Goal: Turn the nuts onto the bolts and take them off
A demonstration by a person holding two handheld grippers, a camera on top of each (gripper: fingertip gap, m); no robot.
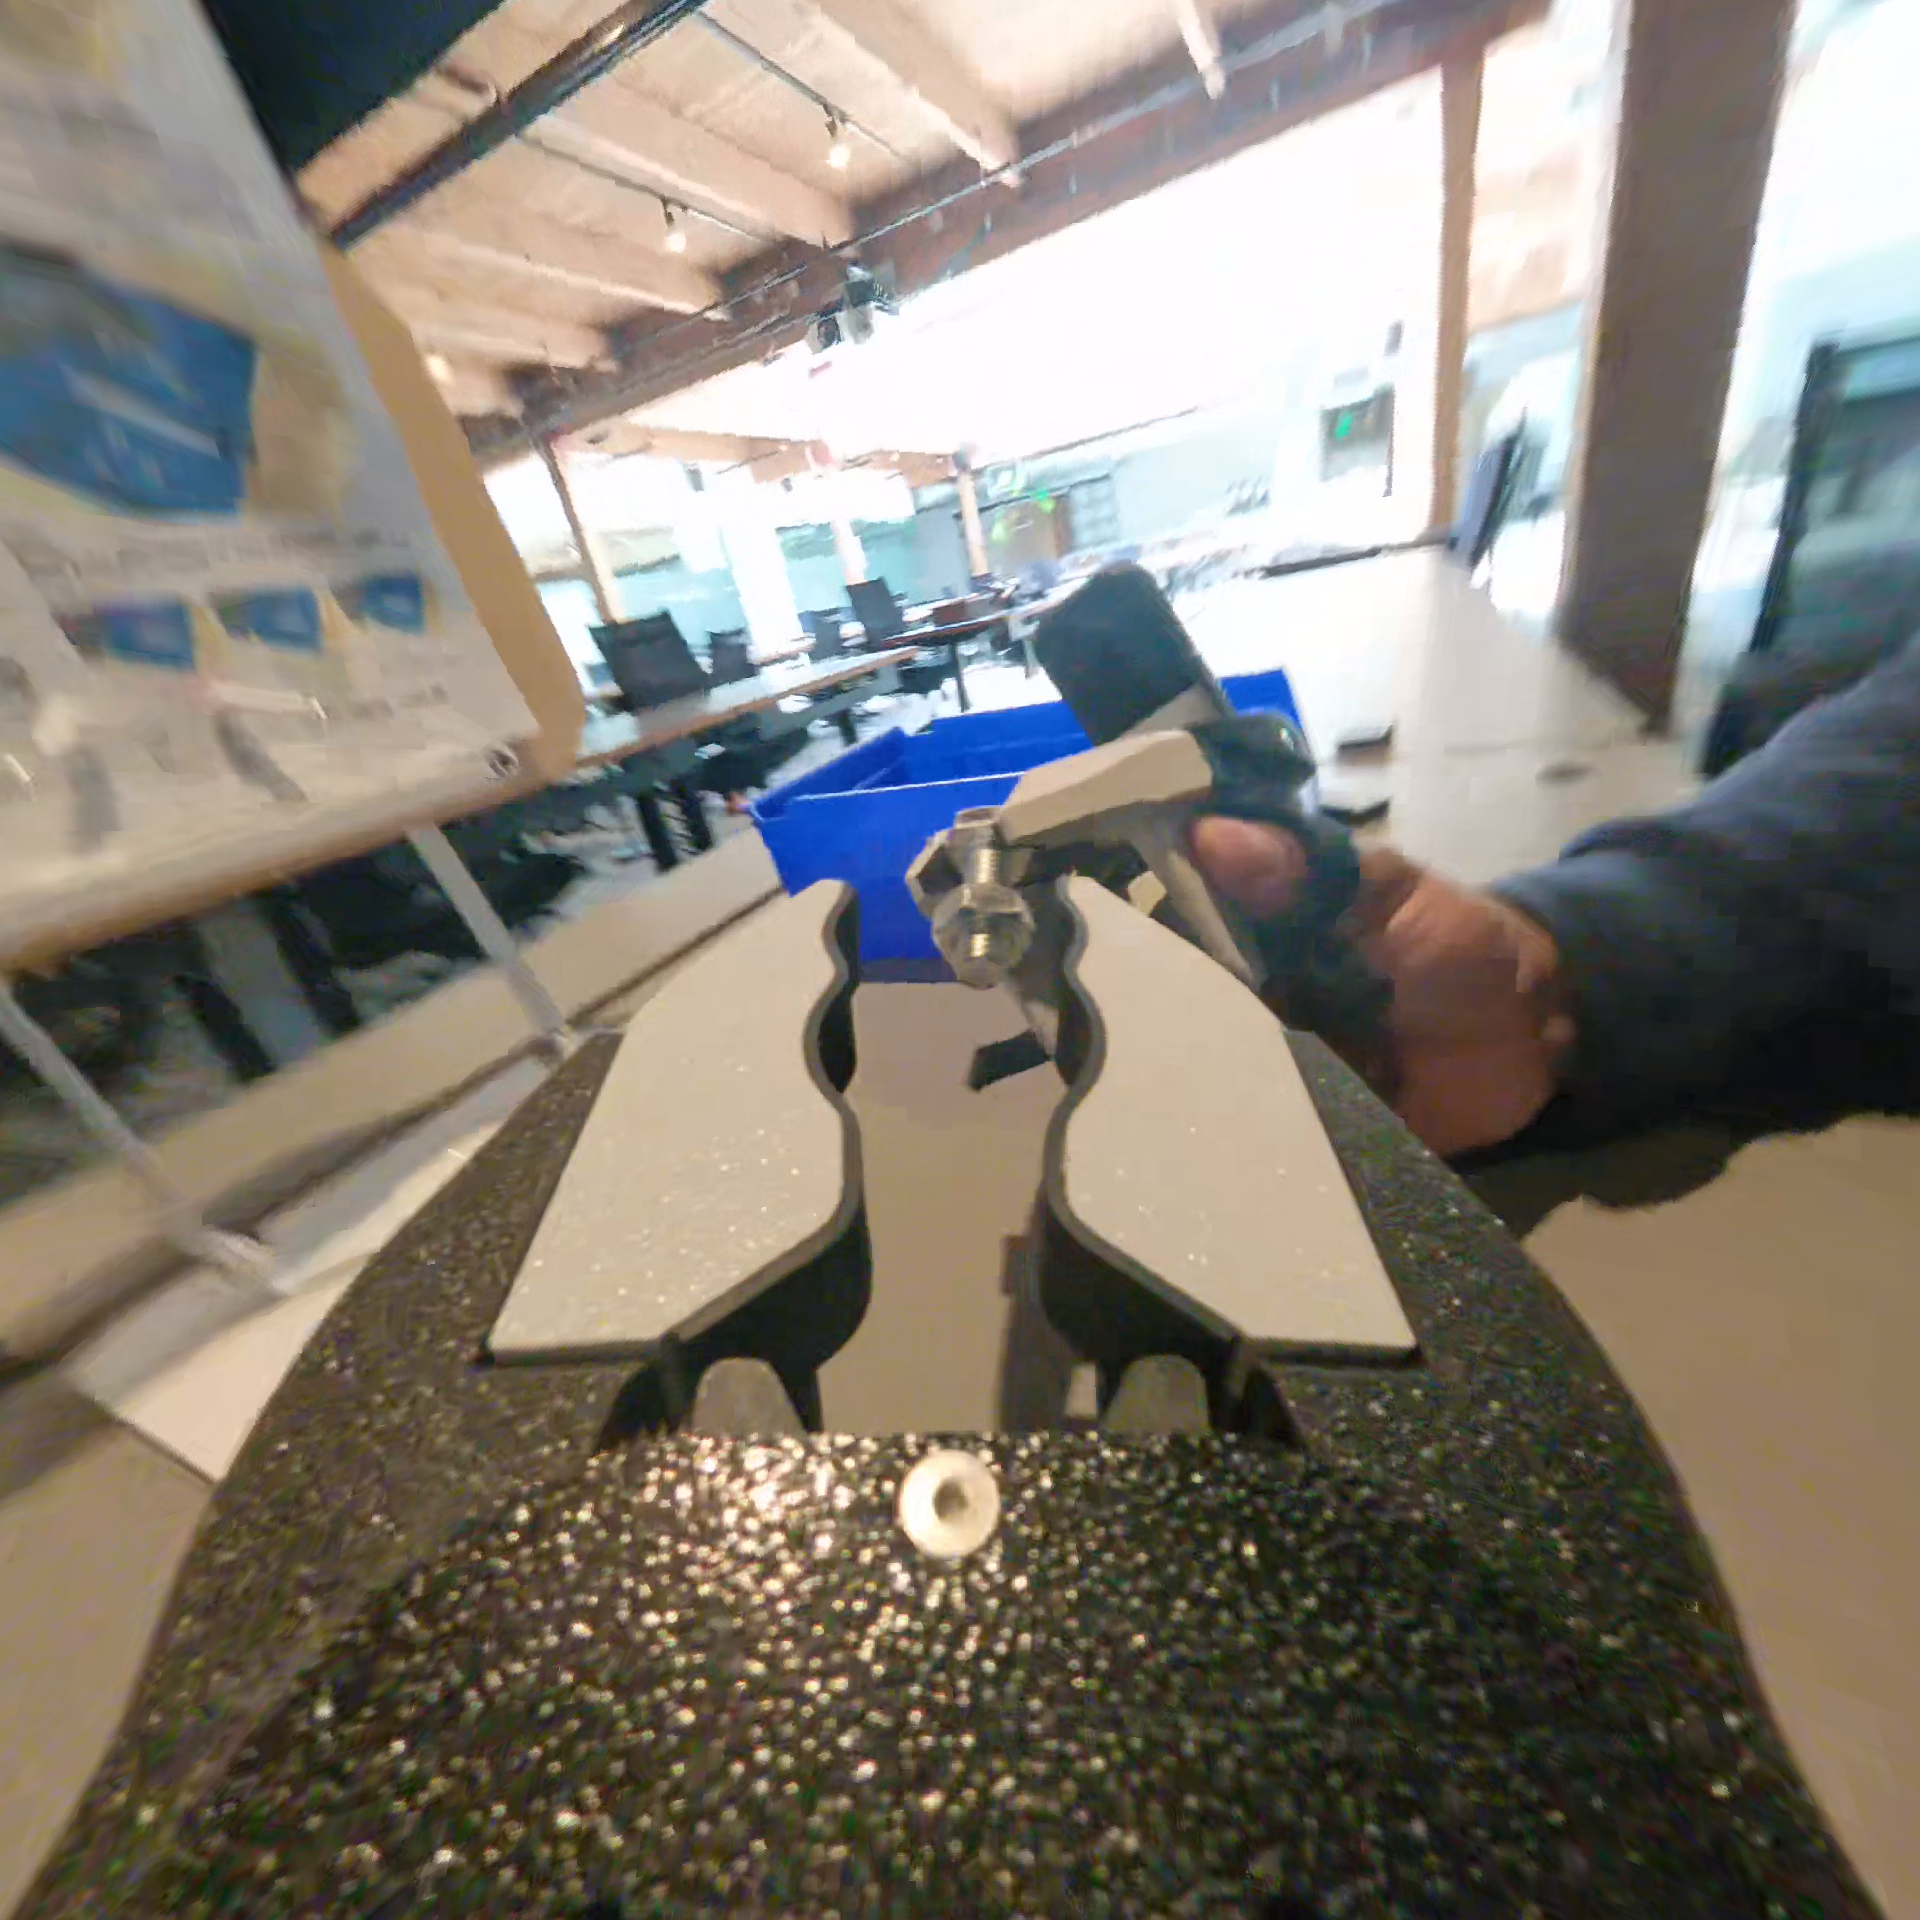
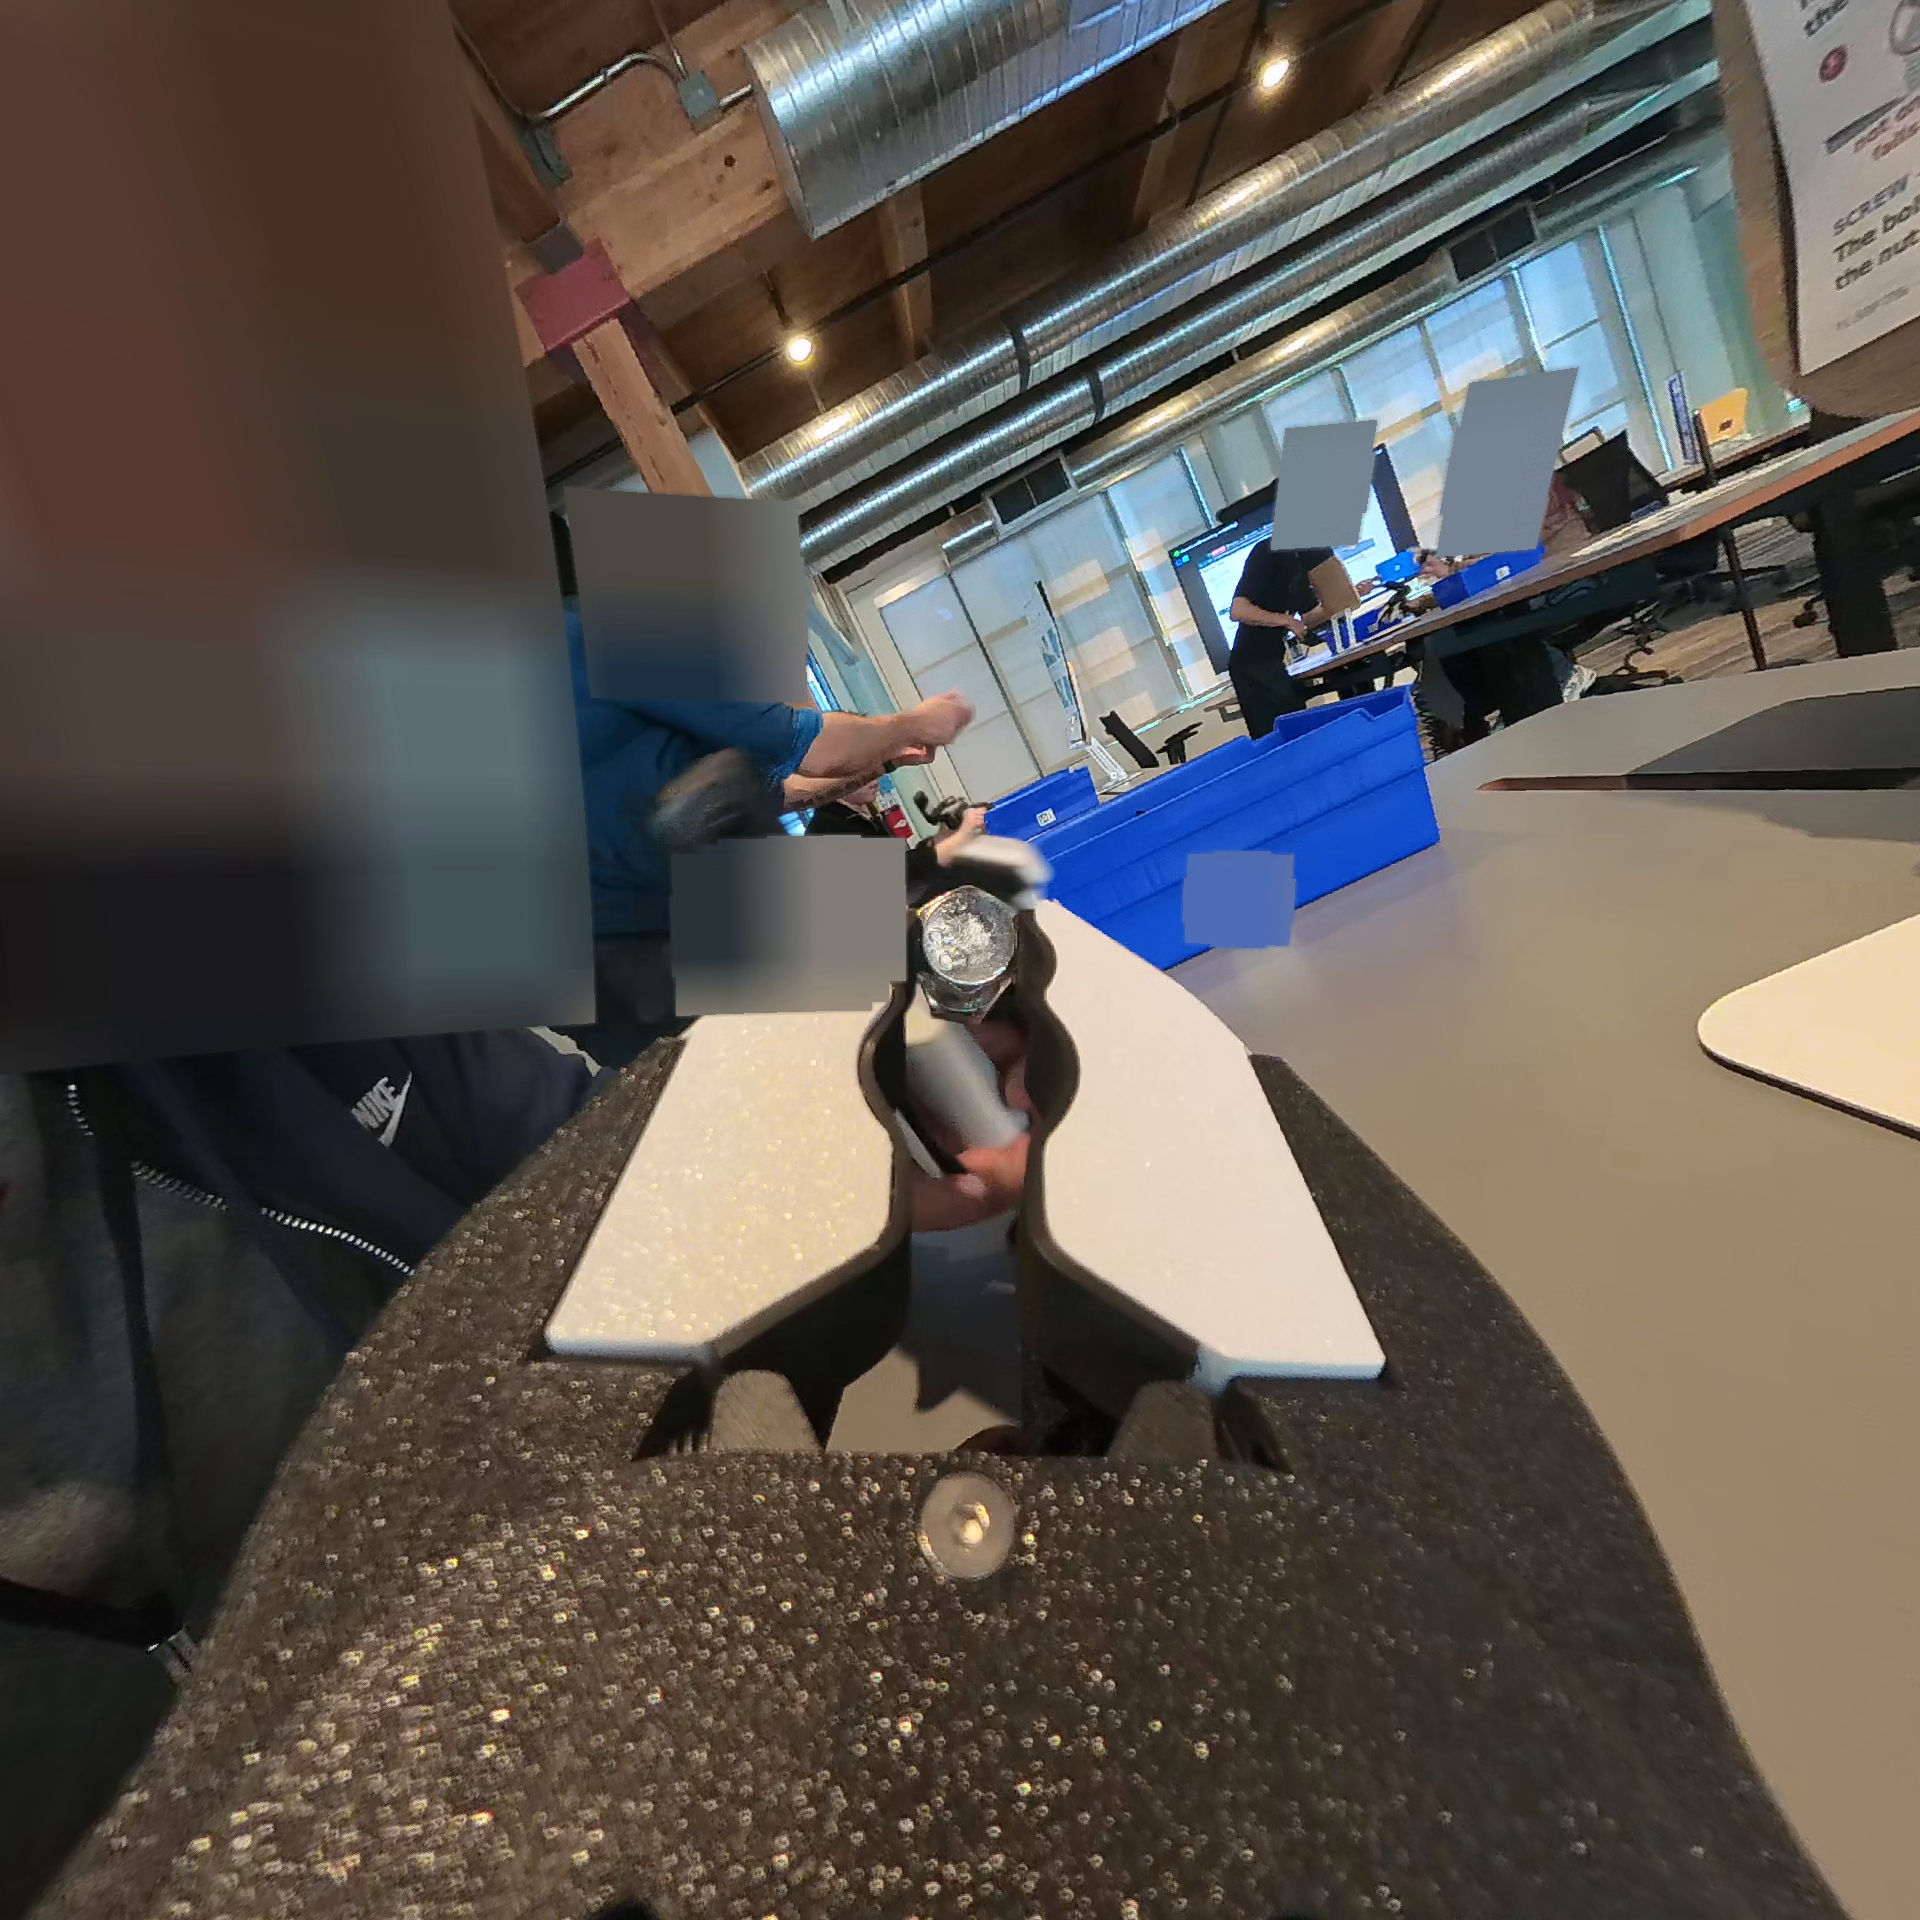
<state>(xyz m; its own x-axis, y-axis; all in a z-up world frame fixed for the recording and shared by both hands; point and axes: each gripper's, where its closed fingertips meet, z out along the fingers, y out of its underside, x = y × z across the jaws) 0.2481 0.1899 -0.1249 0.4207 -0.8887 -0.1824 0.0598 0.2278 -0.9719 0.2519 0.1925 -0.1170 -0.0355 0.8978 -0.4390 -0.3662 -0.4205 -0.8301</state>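
Observation:
A silver bolt (image 1: 980,864) with a nut (image 1: 982,920) low on its thread stands roughly upright in the air. My right gripper (image 1: 971,868) comes in from the right in a person's hand and is shut on the bolt just under its head. In the right wrist view the bolt head (image 2: 966,935) sits between my right gripper's (image 2: 966,966) fingertips, with the nut (image 2: 961,1000) just below. My left gripper (image 1: 956,914) is open, and the nut lies between or just beyond its fingertips without visible contact. One of the left gripper's fingers (image 2: 956,1081) shows beyond the bolt.
A blue bin (image 1: 862,821) stands on the grey table (image 1: 935,1143) behind the bolt; it also shows in the right wrist view (image 2: 1247,821). A tilted sign board (image 1: 208,520) stands at left. A white pad (image 2: 1818,1039) lies at right. People stand close at left.

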